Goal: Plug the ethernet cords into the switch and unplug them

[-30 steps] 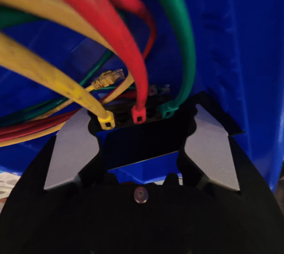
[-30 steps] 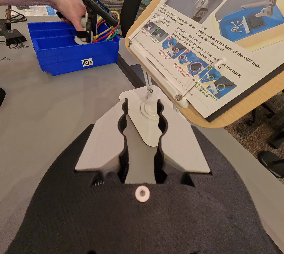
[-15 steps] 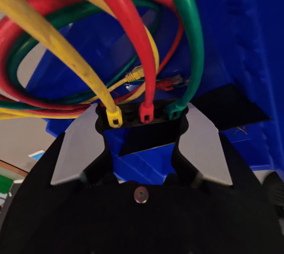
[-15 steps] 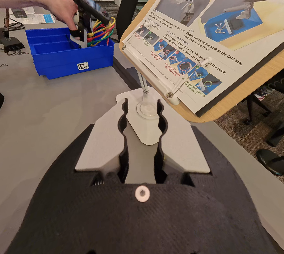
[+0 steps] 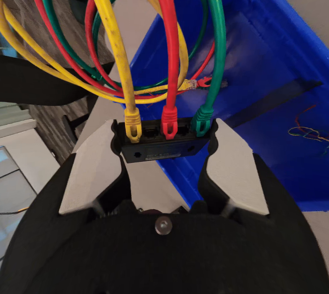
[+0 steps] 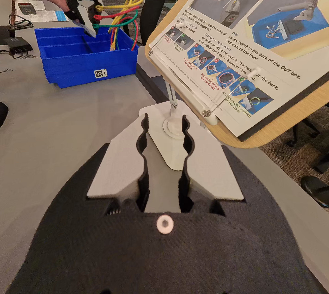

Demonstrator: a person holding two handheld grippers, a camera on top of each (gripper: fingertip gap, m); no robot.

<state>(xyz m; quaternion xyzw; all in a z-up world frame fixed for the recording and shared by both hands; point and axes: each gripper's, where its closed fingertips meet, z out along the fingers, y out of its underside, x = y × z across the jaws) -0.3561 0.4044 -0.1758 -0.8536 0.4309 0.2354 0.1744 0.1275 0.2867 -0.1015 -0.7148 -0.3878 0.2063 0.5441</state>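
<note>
My left hand-held gripper (image 5: 163, 136) pinches the small black plastic switch (image 5: 162, 144) above the blue plastic bin (image 6: 85, 57), with yellow, red and green cords (image 5: 169, 54) plugged in. My right hand-held gripper (image 6: 164, 143) waits spread and empty over the grey worktop (image 6: 62, 125). I should hold tight, lift slowly, and keep the loops off the bin.

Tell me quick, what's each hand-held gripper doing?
Left hand-held gripper: shut on the switch, three cords plugged in.
Right hand-held gripper: open, empty.

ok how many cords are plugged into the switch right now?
3. On the switch clamped in the left gripper: yellow cord in the leftmost port, red cord in the middle, green cord rightmost. The two ports between them are empty.
</note>
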